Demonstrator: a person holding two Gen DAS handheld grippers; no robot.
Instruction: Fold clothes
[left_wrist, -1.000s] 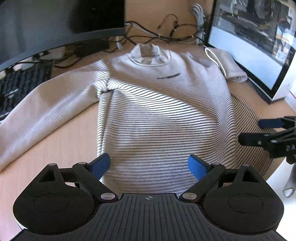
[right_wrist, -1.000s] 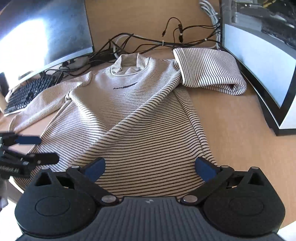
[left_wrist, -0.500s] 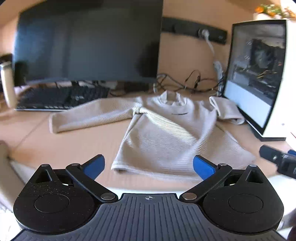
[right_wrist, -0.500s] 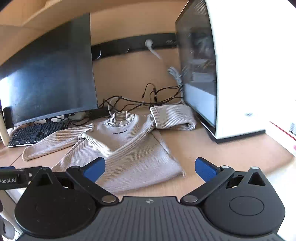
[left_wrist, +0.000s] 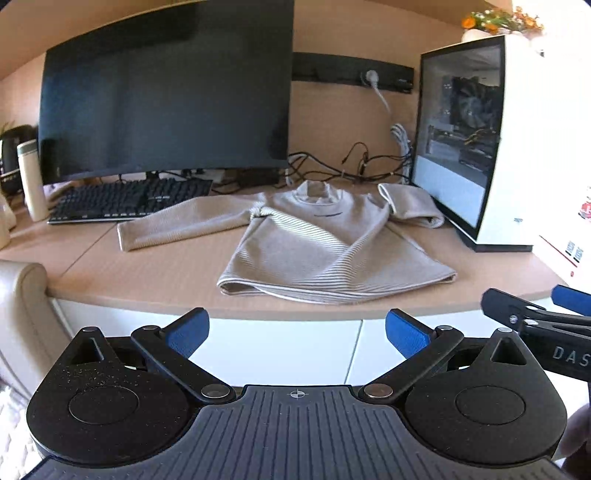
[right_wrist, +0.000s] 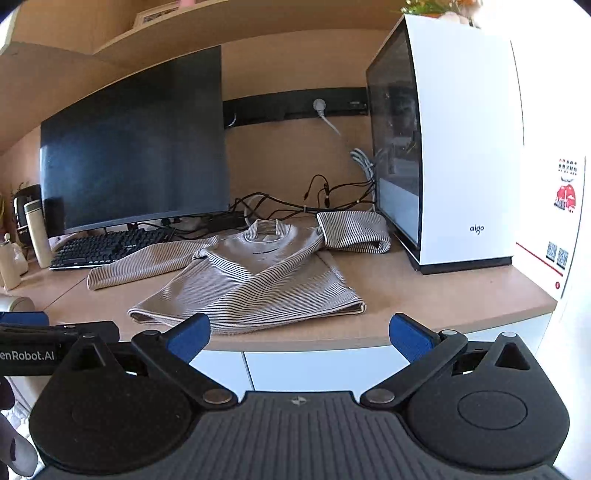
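Sweater (left_wrist: 325, 243) lies unfolded on the surface (left_wrist: 147, 273); both open, empty grippers (left_wrist: 297, 330) (right_wrist: 299, 334) have pulled back, folding unstarted.

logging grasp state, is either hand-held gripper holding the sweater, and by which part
Nothing is held. The left hand-held gripper and the right hand-held gripper are both open, short of the desk edge, apart from the sweater.

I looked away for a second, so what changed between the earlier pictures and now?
Both grippers, left and right, pulled back from over the sweater to off the desk's front edge, open and empty. The sweater stayed spread out, one sleeve folded by the computer case.
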